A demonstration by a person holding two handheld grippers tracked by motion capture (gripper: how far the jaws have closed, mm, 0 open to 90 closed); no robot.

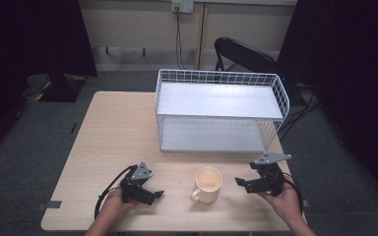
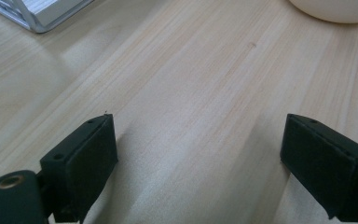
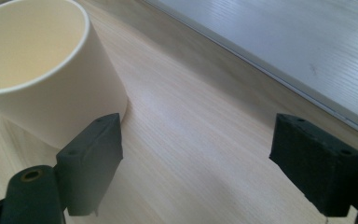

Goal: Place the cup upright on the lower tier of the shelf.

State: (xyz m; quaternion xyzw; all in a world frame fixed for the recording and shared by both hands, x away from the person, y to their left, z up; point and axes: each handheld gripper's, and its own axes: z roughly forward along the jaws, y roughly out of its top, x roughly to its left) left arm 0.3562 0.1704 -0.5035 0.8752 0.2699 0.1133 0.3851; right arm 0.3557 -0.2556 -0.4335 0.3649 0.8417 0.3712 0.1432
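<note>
A cream mug (image 1: pixel 207 184) stands upright and empty near the table's front edge, its handle toward the front left. My left gripper (image 1: pixel 153 195) rests low on the table to the mug's left, open with bare wood between its jaws (image 2: pixel 200 158); the mug's base (image 2: pixel 335 10) shows at the top right of the left gripper view. My right gripper (image 1: pixel 241 183) sits to the mug's right, open (image 3: pixel 196 163), with the mug (image 3: pixel 42 70) just beyond its left jaw and apart from it. A white wire two-tier rack (image 1: pixel 220 112) stands behind the mug.
The rack's lower shelf (image 3: pixel 279 42) lies close ahead of the right gripper, and its corner (image 2: pixel 37 14) shows in the left gripper view. A black chair (image 1: pixel 241 51) stands behind the table. The light wood table (image 1: pixel 113 132) has bare room at its left half.
</note>
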